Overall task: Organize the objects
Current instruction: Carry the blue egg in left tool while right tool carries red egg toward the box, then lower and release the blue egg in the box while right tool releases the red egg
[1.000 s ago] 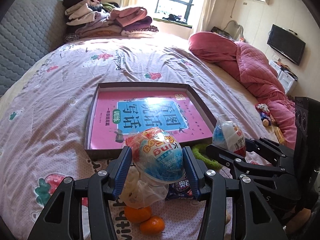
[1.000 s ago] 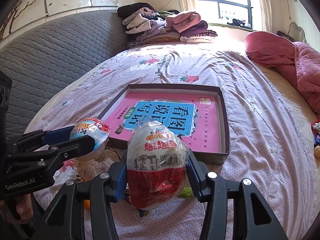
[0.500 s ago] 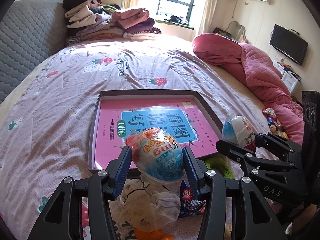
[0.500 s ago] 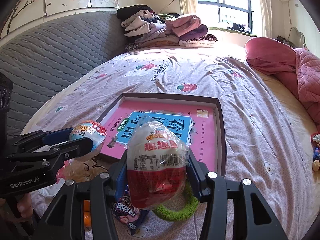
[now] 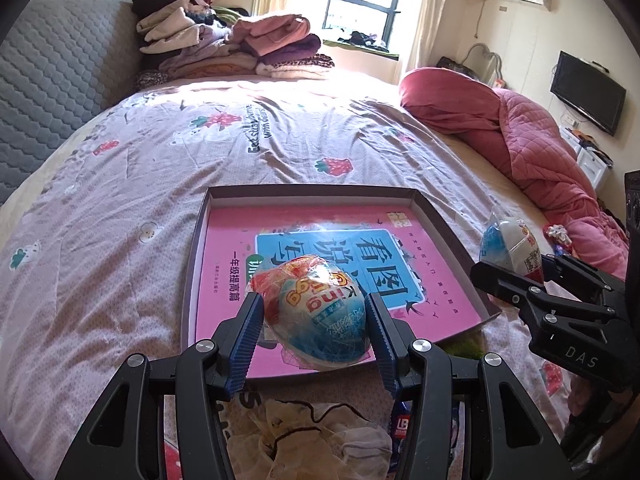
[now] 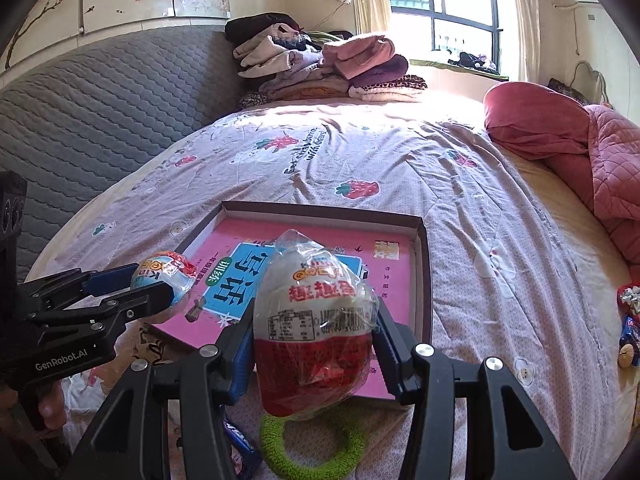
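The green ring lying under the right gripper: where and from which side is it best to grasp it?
Probably grip the green ring across its right band, from above, one finger in the hole and one outside. It lies flat on the bedsheet, and a snack packet crowds its left side.

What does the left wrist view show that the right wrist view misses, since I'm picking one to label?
Only the left wrist view: a wall-mounted black television and crumpled cream cloth. Only the right wrist view: a green knitted ring. Both: the shallow brown box holding a pink book, the left hand-held gripper gripping a blue wrapped egg, and the right hand-held gripper gripping a red-and-white wrapped egg.
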Demonstrator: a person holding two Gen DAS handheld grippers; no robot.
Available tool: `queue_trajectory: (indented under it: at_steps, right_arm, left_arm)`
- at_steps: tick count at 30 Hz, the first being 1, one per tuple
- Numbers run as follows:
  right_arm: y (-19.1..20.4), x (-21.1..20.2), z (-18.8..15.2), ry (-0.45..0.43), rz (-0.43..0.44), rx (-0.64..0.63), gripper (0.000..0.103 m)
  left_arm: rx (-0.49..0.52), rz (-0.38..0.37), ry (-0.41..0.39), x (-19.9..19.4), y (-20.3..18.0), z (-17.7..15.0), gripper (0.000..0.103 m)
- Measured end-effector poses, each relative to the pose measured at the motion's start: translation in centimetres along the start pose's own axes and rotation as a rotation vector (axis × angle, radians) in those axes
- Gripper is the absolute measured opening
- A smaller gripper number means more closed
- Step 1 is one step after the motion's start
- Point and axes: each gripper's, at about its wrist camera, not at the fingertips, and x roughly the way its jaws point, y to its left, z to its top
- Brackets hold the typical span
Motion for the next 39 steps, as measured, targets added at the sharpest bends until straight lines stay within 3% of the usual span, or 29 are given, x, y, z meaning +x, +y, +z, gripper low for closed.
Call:
queue_trajectory:
  at_steps: [22, 39]
  right_arm:
    - [-2.5, 6.0, -1.7, 0.112, -0.031, 0.027, 0.052]
    - [-2.9, 7.3, -2.7, 0.155, -0.071, 0.028, 0.052]
  left_arm:
    - [-0.022, 0.020, 0.054, 4.8, 2.6, 0.4, 0.054]
    - [-0.025, 0.031, 0.087, 5.7, 2.8, -0.2, 0.054]
